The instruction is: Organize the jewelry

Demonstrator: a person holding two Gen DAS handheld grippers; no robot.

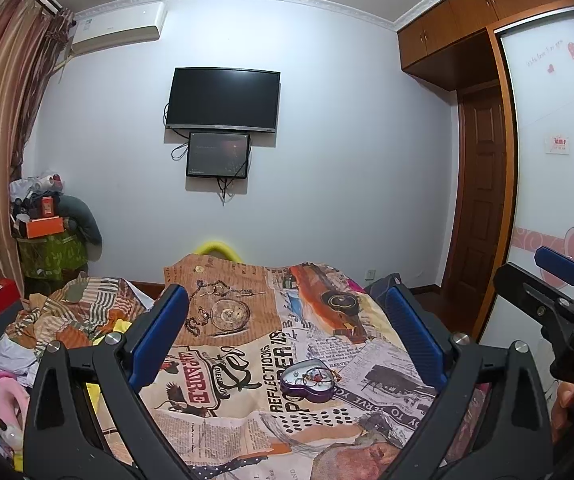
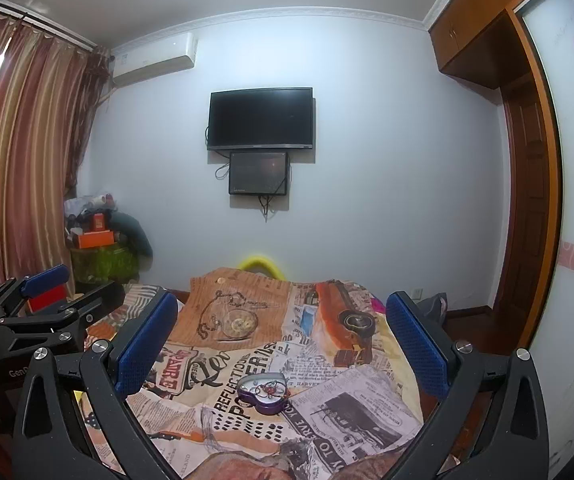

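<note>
**Both claws spread wide above the bed, heart tin waiting between them**

Black claw arms fill the lower rim of each wrist view. The left claw [image 1: 287, 336] is released, its blue pads [image 1: 163, 336] standing far apart with nothing between them; the right claw [image 2: 283, 344] is likewise spread and empty. Each shows at the edge of the other's view, so the two hang side by side, both aimed at the same spot on the bed. That looks like a ready stance, with no grasp begun.

Beyond them lies the bed, covered by a newspaper-print bedspread [image 1: 247, 412] whose large letters read "REFLECTIONS" and what seems to be "POWDER", with "SERVE YOU" on a dark band toward 4 o'clock; a printed pocket watch and chain sit toward 12 o'clock and are only pattern, not jewelry. On the far wall hangs a dark television [image 1: 223, 100] with a smaller screen [image 1: 218, 155] just beneath it.

Smallest is the task's thing: a purple heart-shaped tin [image 1: 308, 380], lid off, resting on the bedspread slightly toward 5 o'clock of centre in the left view. Inside it a tangle of small jewelry [image 1: 314, 378] lies heaped together, individual pieces too small to tell apart. I judge sorting has not started.
</note>
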